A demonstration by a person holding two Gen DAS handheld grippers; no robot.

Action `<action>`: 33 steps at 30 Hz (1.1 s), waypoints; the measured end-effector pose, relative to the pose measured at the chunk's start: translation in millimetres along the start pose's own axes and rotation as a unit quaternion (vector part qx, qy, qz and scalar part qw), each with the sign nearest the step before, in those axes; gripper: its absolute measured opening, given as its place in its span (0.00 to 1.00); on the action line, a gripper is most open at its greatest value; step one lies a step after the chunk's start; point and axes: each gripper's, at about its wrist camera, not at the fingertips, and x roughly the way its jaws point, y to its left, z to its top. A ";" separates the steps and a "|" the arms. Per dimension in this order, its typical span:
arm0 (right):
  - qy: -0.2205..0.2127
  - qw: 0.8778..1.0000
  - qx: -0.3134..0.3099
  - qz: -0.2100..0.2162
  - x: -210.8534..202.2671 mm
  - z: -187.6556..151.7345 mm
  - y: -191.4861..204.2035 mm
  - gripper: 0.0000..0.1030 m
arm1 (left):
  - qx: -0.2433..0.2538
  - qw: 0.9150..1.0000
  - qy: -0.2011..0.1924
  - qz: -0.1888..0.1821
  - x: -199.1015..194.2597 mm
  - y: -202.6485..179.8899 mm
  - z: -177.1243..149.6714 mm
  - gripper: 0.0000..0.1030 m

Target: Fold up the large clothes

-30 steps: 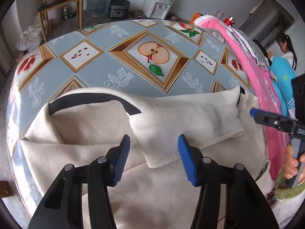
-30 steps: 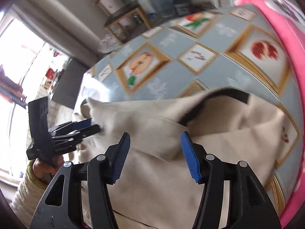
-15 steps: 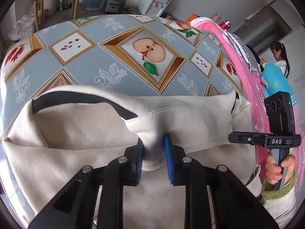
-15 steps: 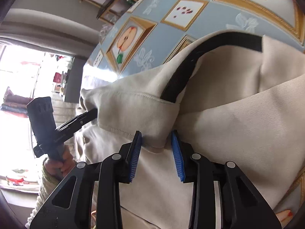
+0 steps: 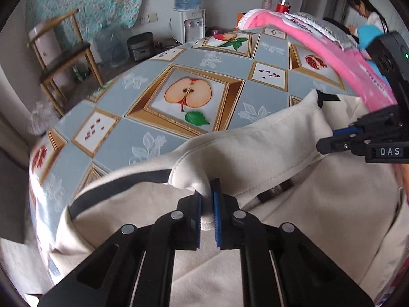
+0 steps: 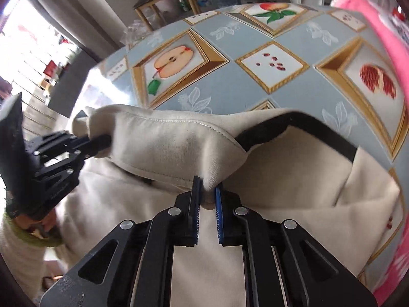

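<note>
Left wrist view: I am clamping my left gripper (image 5: 207, 199) on the cream garment (image 5: 255, 148) collar edge; my right gripper (image 6: 207, 194) is closing on the same hem, bare tablecloth (image 5: 143, 128) ahead.

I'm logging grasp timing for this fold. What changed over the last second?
Both grippers went from open above the cream garment to pinching its folded top edge: left gripper shut on it, right gripper closing on fabric already pressed between its pads. The garment stays spread on the fruit-print tablecloth.

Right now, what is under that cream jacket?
The cream jacket lies on a fruit-print tablecloth, blue-grey with apple and pomegranate squares. Whatever lies beneath the jacket's middle is covered.
</note>
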 end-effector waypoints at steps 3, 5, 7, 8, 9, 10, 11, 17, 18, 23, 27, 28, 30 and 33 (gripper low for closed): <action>-0.003 1.000 -0.012 -0.008 1.7 0.6 0.5 0.10 | -0.012 1.000 0.007 -0.014 0.3 6.4 -1.9 0.07; 0.002 1.000 -0.021 0.005 -0.4 -6.7 -3.2 0.10 | 0.004 1.000 0.010 -0.014 -2.3 3.6 -9.0 0.07; 0.005 0.999 -0.028 0.019 -2.6 -14.2 -6.1 0.11 | 0.026 1.000 0.007 -0.010 -5.2 -2.2 -16.6 0.07; 0.006 0.999 -0.026 0.028 -3.7 -17.6 -10.0 0.12 | 0.034 0.999 0.004 -0.007 -6.3 -4.0 -19.5 0.07; 0.007 0.999 -0.020 0.032 -3.9 -19.1 -13.2 0.13 | 0.036 0.999 0.003 -0.007 -6.8 -4.7 -20.8 0.07; 0.009 0.999 -0.009 0.035 -4.7 -19.7 -17.4 0.14 | 0.035 0.999 0.004 -0.007 -6.5 -4.6 -20.5 0.07; 0.010 0.999 0.004 0.040 -6.3 -20.0 -21.4 0.19 | 0.033 0.999 0.005 -0.009 -6.0 -4.2 -19.6 0.07; -0.076 0.996 0.015 -0.052 -61.5 -24.9 -24.9 0.32 | 0.037 0.999 0.005 -0.010 -6.6 -4.1 -20.3 0.07; -0.092 0.994 0.014 -0.053 -68.5 -22.6 -20.5 0.32 | 0.038 0.999 0.004 -0.010 -6.5 -4.5 -20.6 0.07; -0.094 0.995 -0.030 0.016 -55.0 -12.5 13.8 0.18 | 0.037 0.999 0.005 -0.008 -5.9 -4.5 -19.8 0.08; -0.050 0.997 -0.043 0.035 -10.8 -9.9 36.7 0.10 | 0.033 0.999 0.000 -0.011 -6.5 -2.2 -20.8 0.11; -0.040 0.998 -0.041 0.028 -1.5 -10.8 38.6 0.10 | 0.029 0.999 -0.002 -0.014 -7.2 -0.4 -21.5 0.12; -0.042 0.998 -0.038 0.038 3.4 -12.3 33.7 0.09 | 0.020 0.999 -0.006 -0.025 -10.9 5.9 -22.5 0.18; -0.034 0.998 -0.030 0.051 -1.5 -14.6 29.5 0.09 | -0.013 0.999 -0.017 -0.039 -25.2 22.8 -21.6 0.22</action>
